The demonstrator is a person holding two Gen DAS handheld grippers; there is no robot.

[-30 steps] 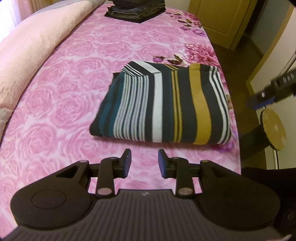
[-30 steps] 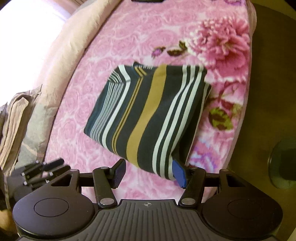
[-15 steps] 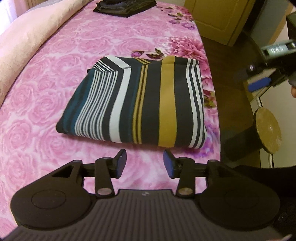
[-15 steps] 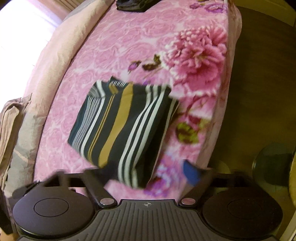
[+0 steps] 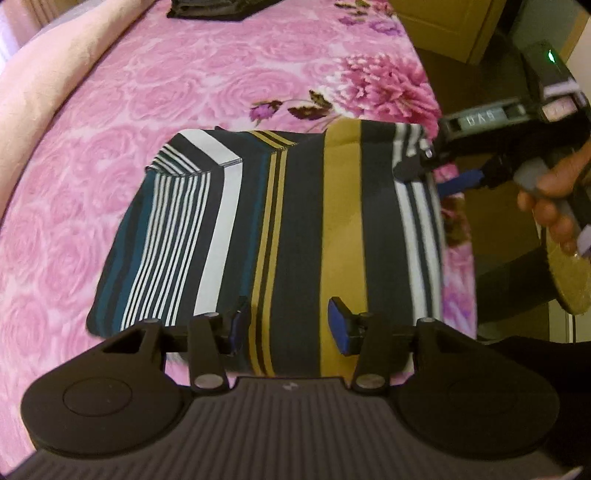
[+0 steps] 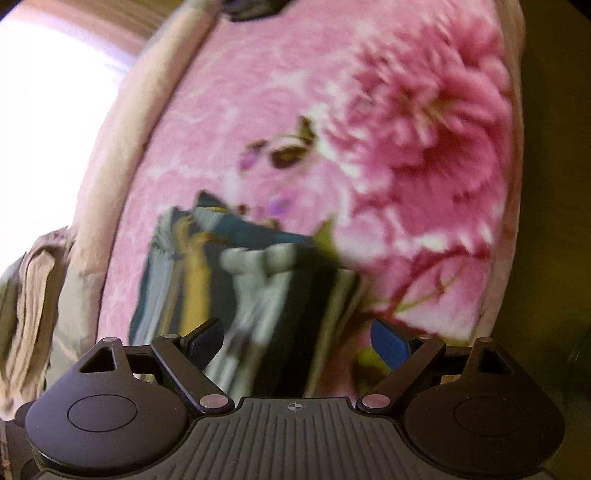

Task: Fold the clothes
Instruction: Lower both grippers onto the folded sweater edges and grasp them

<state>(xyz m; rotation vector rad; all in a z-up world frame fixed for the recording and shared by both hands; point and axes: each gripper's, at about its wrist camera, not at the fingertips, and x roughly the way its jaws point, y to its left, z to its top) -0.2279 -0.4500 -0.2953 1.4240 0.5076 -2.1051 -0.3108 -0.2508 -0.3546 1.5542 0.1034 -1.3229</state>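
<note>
A folded garment [image 5: 295, 229] with navy, white, teal and mustard stripes lies flat on the pink floral bedspread [image 5: 229, 74]. My left gripper [image 5: 288, 325] hangs over its near edge. Its jaws are opening, the fabric lies under and between the blue pads, and they do not press it. My right gripper [image 5: 434, 176], held by a hand [image 5: 550, 199], stands wide open at the garment's right far corner. In the blurred right wrist view the garment [image 6: 258, 288] runs between that gripper's [image 6: 297, 339] spread fingers with room on each side.
A pile of dark folded clothes [image 5: 218, 9] sits at the bed's far end. A peach blanket [image 5: 48, 74] runs along the left. The bed's edge drops off just right of the garment, with a round gold stool [image 5: 569, 280] and a wooden cabinet [image 5: 454, 26] beyond.
Both grippers have come down onto the garment. The left one's jaws widened and now straddle the near edge. The right one opened wide and swung to the right far corner.
</note>
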